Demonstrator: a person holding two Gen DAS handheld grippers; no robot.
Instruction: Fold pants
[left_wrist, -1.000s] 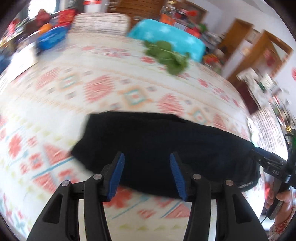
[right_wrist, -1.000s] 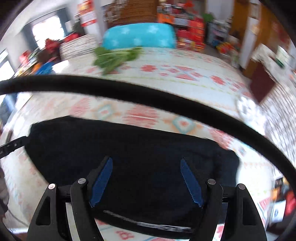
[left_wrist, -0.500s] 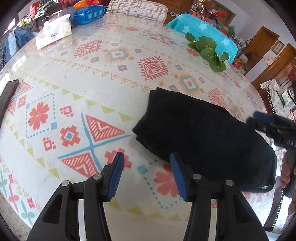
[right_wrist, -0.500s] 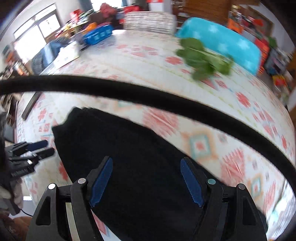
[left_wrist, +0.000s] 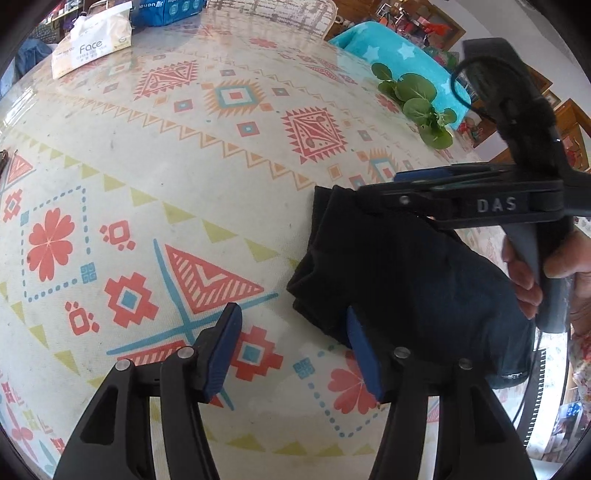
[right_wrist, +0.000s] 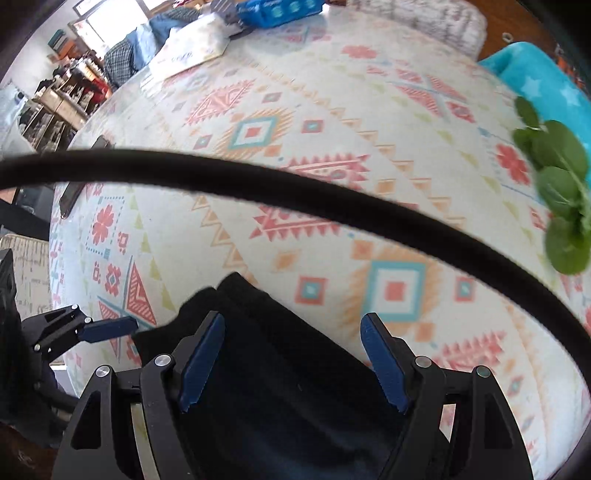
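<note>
We're looking down on the table (left_wrist: 184, 155) with its patterned cloth, and the black pants (left_wrist: 406, 280) lie folded in a bundle near its edge. Our right gripper (right_wrist: 291, 354) hangs over them, jaws wide apart, pinching nothing. Our left gripper (left_wrist: 291, 347) is opening beside the bundle's corner, only bare cloth between its 2 pads. Leafy greens (left_wrist: 421, 107) sit well apart.

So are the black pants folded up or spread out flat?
Folded up. The black pants lie as a small thick bundle on the patterned table, with stacked layers showing at its edge.
</note>
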